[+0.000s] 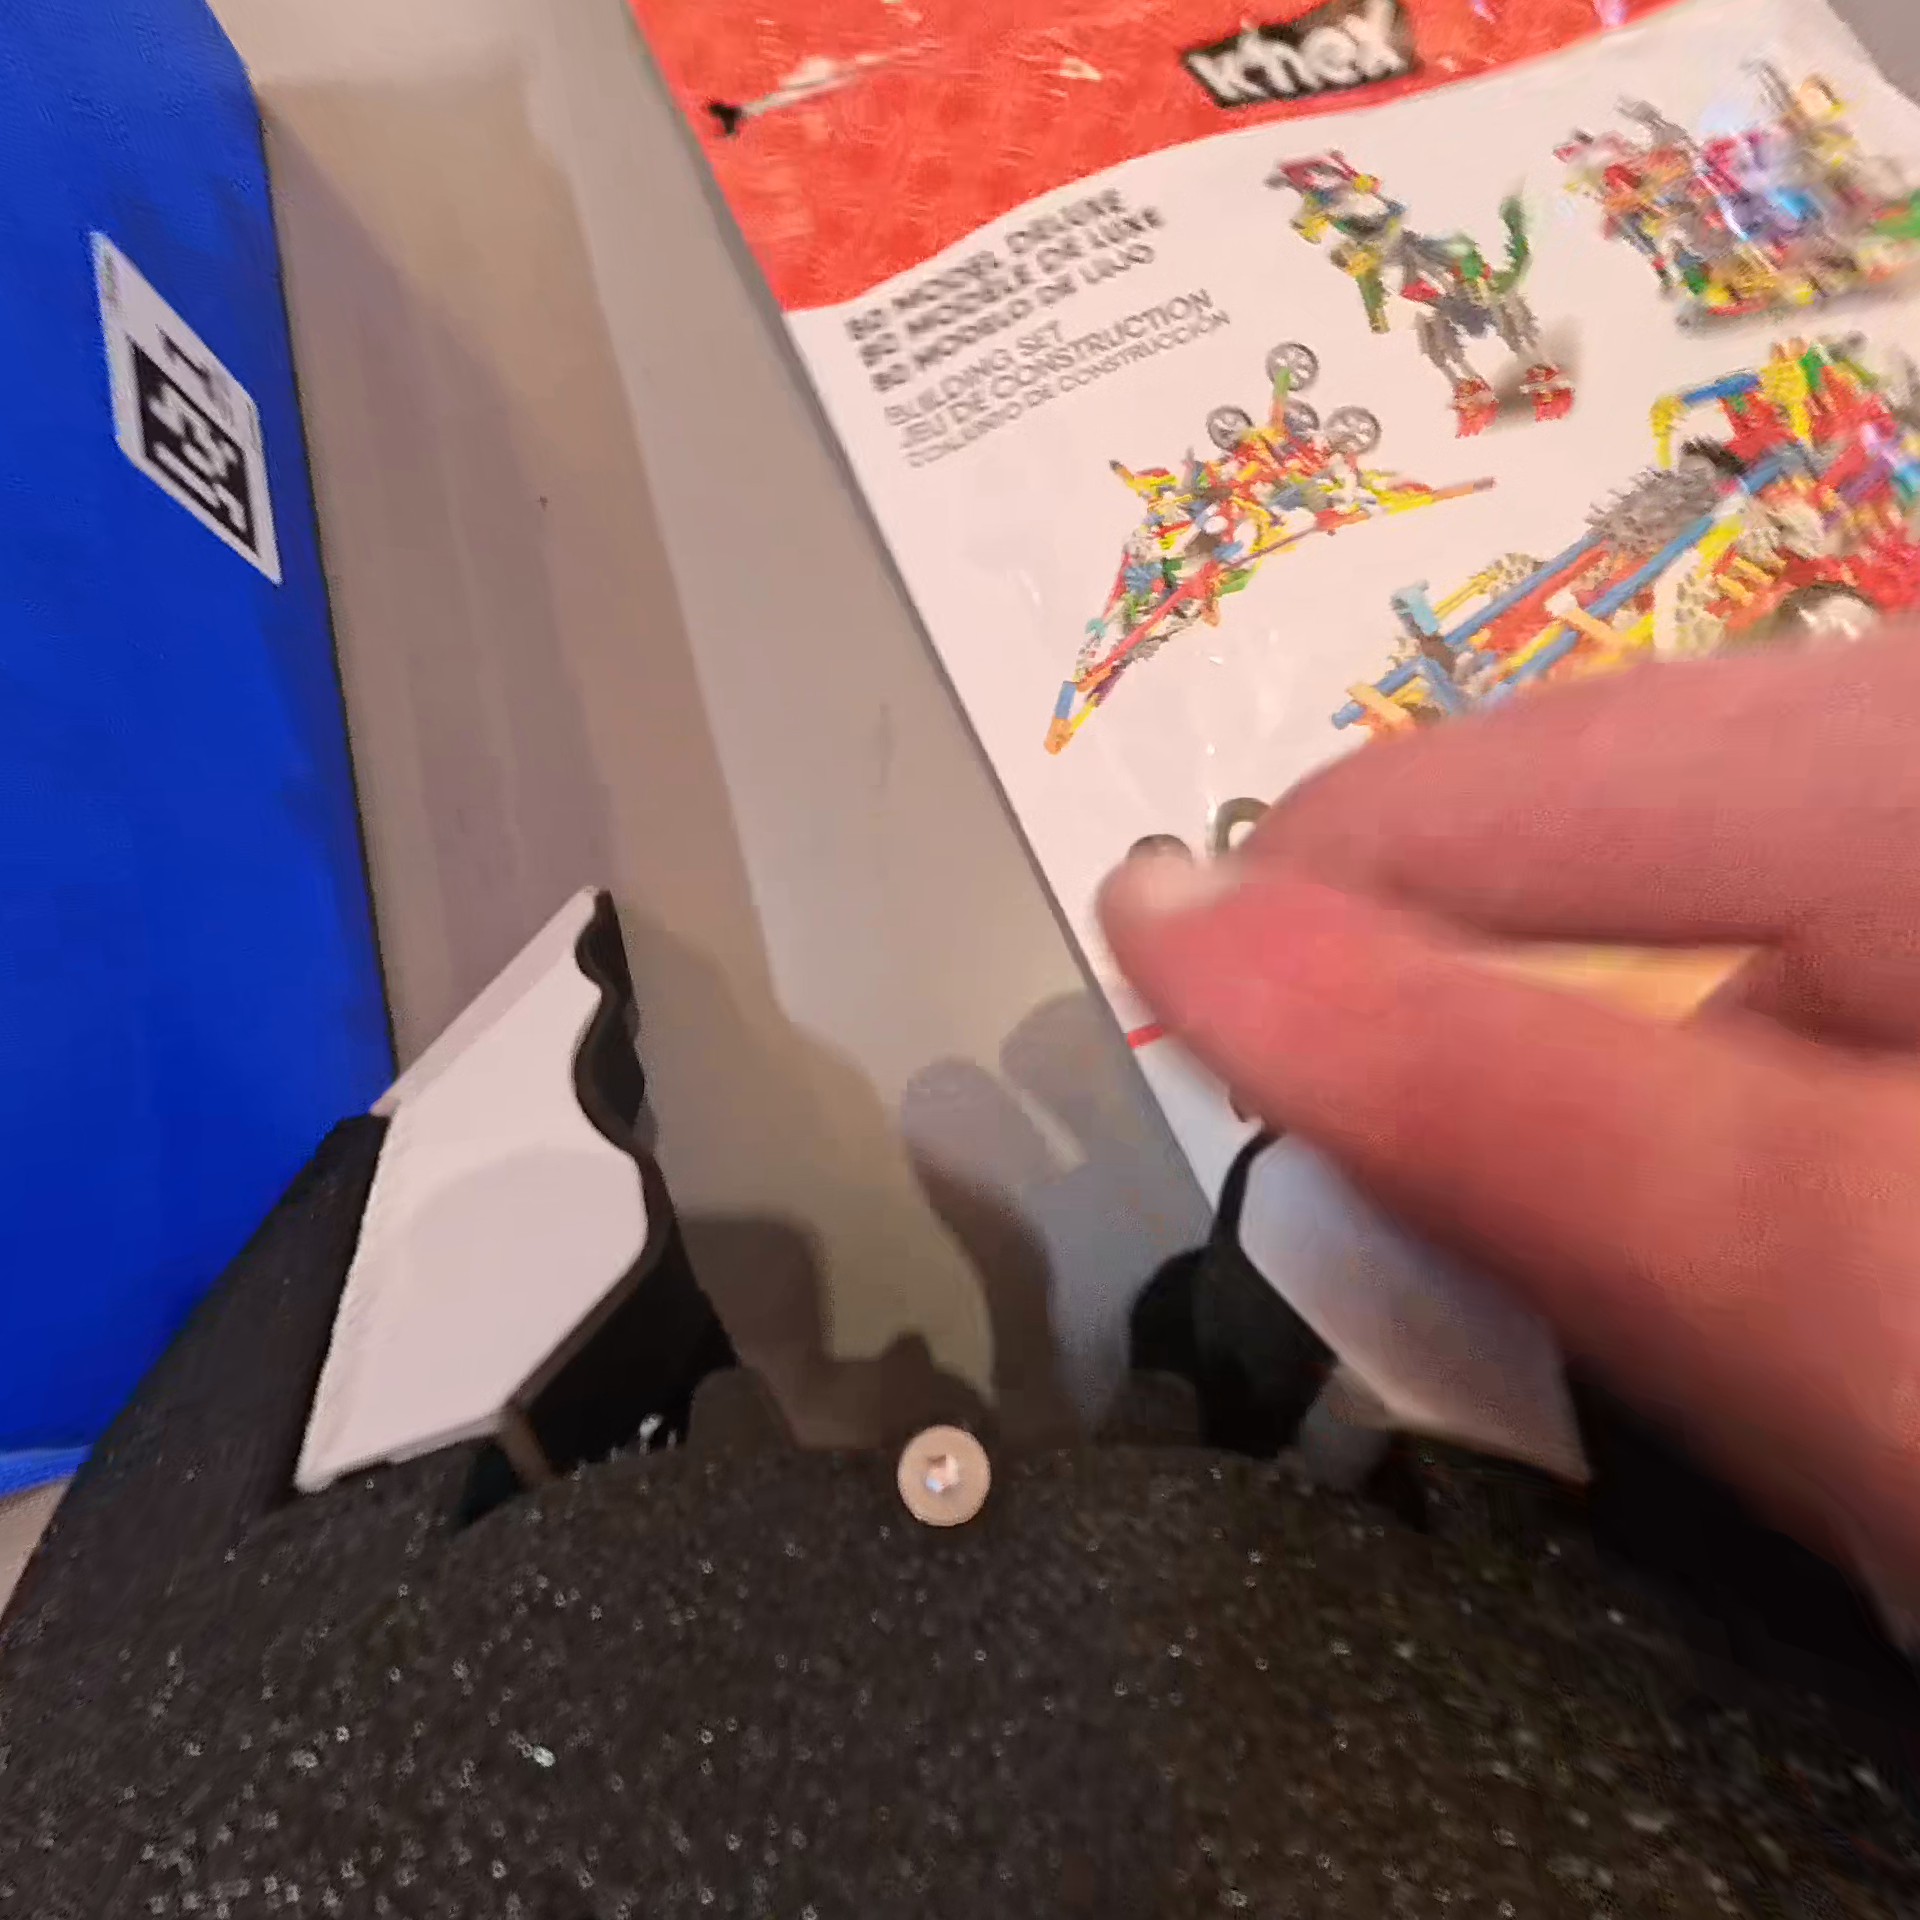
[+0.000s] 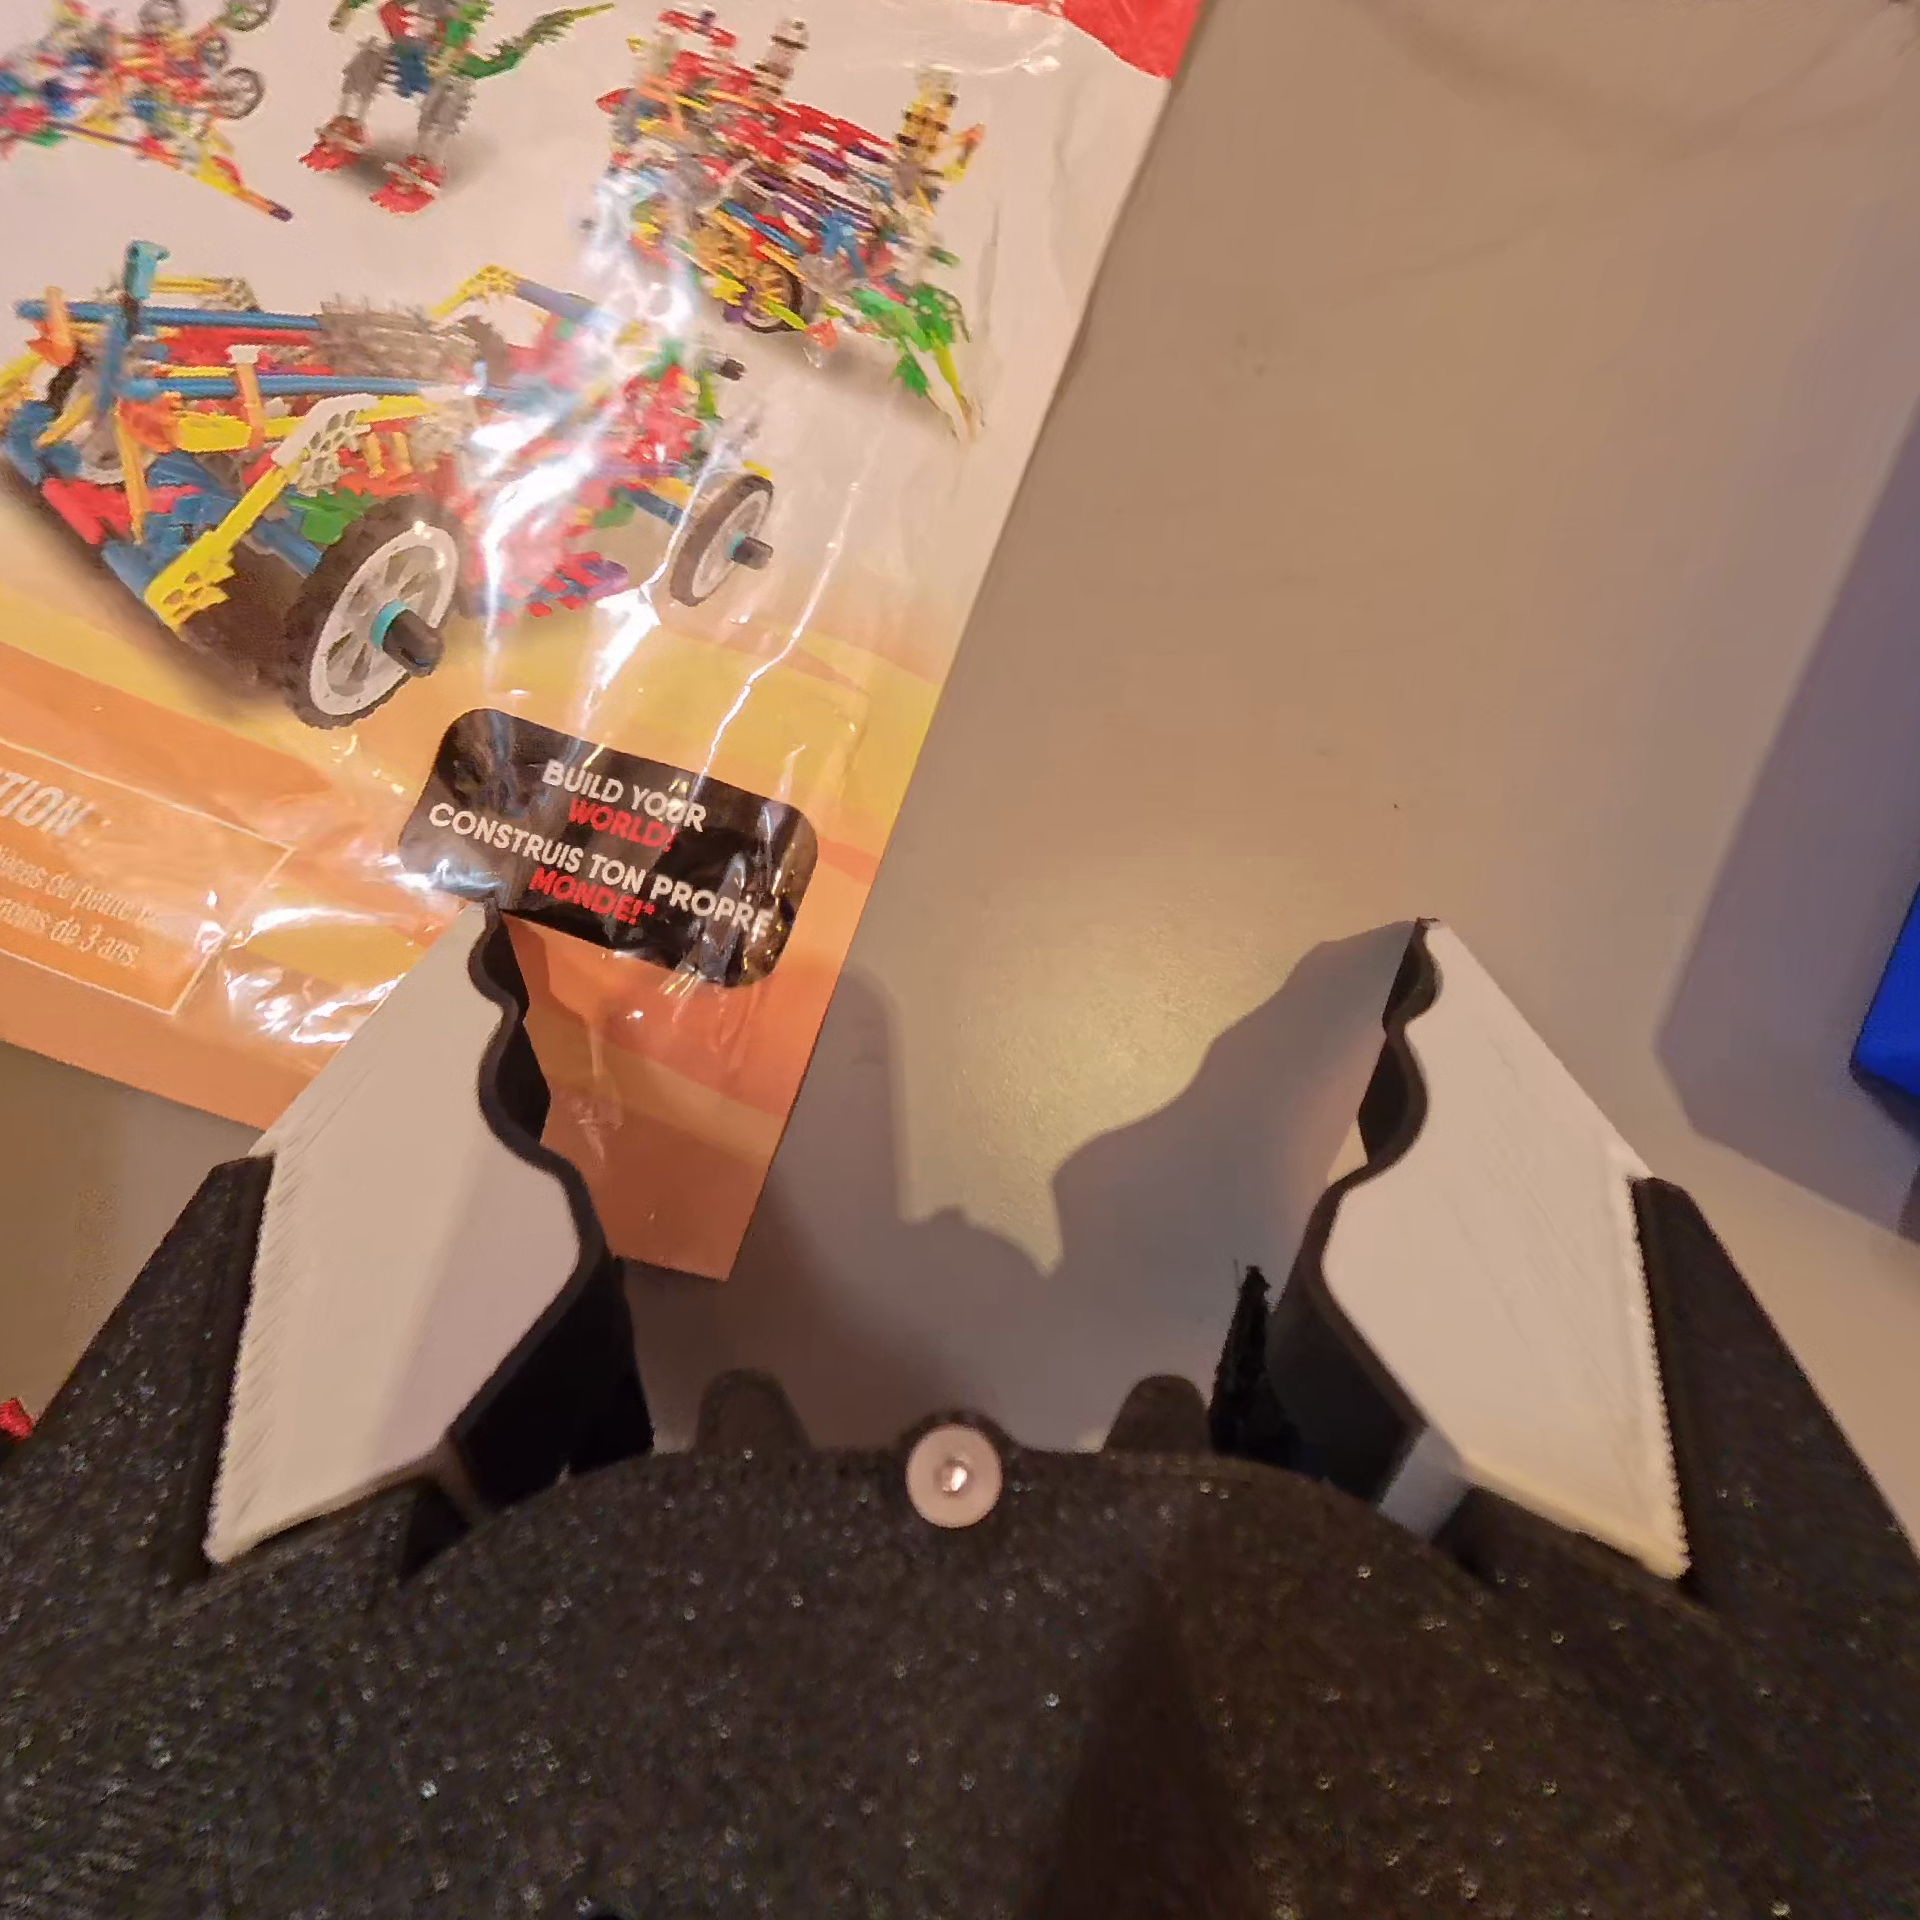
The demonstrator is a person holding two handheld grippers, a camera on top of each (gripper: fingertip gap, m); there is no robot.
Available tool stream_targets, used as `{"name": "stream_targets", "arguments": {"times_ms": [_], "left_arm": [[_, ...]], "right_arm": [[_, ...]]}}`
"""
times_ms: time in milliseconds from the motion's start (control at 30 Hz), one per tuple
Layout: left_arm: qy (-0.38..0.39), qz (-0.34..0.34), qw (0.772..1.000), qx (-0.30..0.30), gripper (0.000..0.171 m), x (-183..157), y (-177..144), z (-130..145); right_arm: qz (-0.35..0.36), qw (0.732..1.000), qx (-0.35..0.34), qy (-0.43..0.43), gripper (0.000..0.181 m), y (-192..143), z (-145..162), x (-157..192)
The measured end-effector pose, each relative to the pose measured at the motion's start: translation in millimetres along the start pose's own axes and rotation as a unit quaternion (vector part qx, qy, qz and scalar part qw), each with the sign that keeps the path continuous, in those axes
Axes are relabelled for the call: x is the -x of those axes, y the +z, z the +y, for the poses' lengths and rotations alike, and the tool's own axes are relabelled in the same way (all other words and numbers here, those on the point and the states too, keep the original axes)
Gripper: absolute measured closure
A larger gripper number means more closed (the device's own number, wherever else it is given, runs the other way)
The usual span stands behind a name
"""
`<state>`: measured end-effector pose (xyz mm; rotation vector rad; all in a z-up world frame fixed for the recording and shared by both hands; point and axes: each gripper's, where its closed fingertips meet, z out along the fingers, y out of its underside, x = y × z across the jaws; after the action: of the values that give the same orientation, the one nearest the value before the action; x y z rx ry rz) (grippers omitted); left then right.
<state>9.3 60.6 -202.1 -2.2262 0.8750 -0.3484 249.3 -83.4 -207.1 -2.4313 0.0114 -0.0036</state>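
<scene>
A plastic-wrapped printed booklet [image 1: 1091, 644] with pictures of colourful toy models lies flat on the grey table [image 1: 582, 623]. My left gripper [image 1: 914, 1039] is open and empty, just off the booklet's left edge. A person's hand [image 1: 1558, 1039] reaches in from the right over the booklet and covers most of my right finger [image 1: 1392, 1309]; something thin and tan shows between its fingers, blurred. In the right wrist view my right gripper [image 2: 956, 925] is open and empty. Its left finger [image 2: 416, 1195] overlaps the near right corner of the booklet [image 2: 520, 644].
A blue object [image 1: 156, 831] with a white square marker tag [image 1: 187, 416] stands close on the left of my left gripper. A blue edge [image 2: 1891, 1018] shows at the right of the right wrist view. Bare grey table [image 2: 1351, 623] lies right of the booklet.
</scene>
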Motion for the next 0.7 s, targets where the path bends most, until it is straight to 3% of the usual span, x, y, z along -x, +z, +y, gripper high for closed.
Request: {"name": "stream_targets", "arguments": {"times_ms": [33, 700], "left_arm": [[0.011, 0.008, 1.0, -0.001, 0.053, -0.5, -1.2, 1.2], [0.02, 0.019, 1.0, -0.01, 0.05, 8.9, 2.9, -0.3]], "right_arm": [[0.001, 1.0, 0.001, -0.001, 0.026, 0.5, 0.1, 0.4], [0.0, 1.0, -0.001, -0.001, 0.027, 11.1, -5.5, 2.0]]}}
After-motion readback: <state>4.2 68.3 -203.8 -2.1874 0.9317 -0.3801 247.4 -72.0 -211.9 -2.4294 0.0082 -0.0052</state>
